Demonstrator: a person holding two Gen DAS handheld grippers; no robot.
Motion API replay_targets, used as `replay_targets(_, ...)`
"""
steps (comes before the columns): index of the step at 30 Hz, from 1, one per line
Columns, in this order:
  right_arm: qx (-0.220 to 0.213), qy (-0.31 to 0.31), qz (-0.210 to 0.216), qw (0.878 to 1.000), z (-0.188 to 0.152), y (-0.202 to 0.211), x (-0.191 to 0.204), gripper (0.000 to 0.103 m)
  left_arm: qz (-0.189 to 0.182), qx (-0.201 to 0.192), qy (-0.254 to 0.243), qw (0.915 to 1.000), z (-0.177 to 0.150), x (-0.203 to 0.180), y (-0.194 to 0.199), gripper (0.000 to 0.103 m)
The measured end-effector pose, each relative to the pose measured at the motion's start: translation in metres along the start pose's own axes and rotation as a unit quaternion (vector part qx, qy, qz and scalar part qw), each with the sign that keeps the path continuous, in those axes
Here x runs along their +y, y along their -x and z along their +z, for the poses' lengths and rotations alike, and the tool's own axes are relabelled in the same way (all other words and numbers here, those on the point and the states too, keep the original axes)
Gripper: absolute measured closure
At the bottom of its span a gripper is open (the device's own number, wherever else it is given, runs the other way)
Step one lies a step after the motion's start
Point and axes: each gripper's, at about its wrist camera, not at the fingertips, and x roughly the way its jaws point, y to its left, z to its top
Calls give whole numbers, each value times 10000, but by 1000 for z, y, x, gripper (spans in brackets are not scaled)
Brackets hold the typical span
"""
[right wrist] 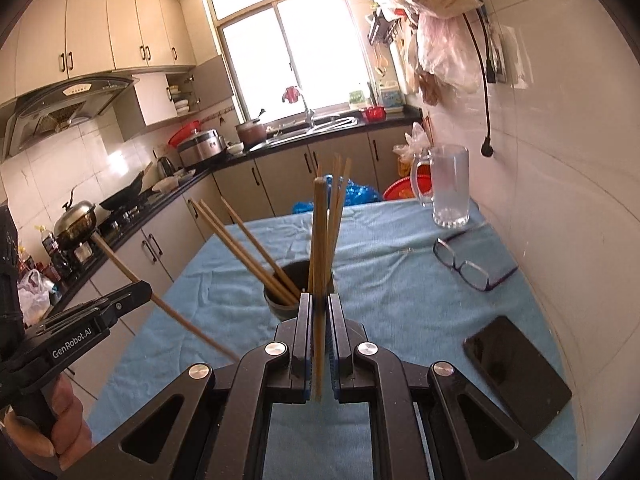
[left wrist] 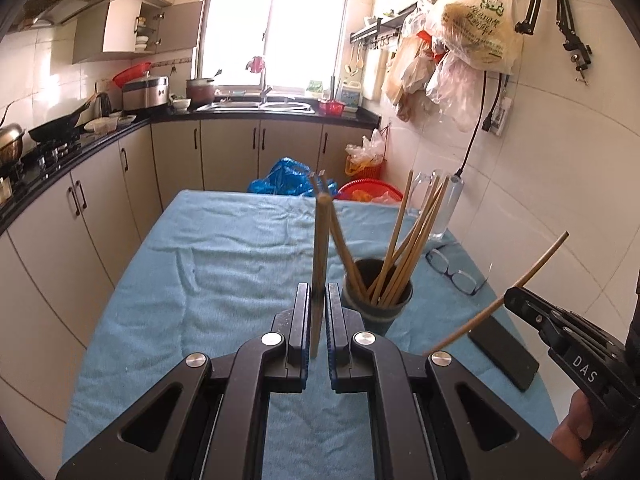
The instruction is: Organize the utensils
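Nearest the dark cup (left wrist: 378,300): left gripper (left wrist: 318,300) fingers clenched on one wooden chopstick (left wrist: 319,264), upright, just this side of the cup. Right gripper (right wrist: 319,312) likewise clamped on a second chopstick (right wrist: 319,248), held above the blue-clothed tabletop (right wrist: 400,300). More chopsticks (left wrist: 404,248) leaning inside the cup. Right of the cup, black phone (right wrist: 516,372), then glasses (right wrist: 468,266). Farther right of the cup, clear glass mug (right wrist: 450,186) by the wall.
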Motion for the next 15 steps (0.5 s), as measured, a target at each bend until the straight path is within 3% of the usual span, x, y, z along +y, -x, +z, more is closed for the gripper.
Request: replay_targets(15, -641, -36, 191, 9978, 50, 15, 9, 96, -241, -439, -202, 9985, 45, -19, 7, 97)
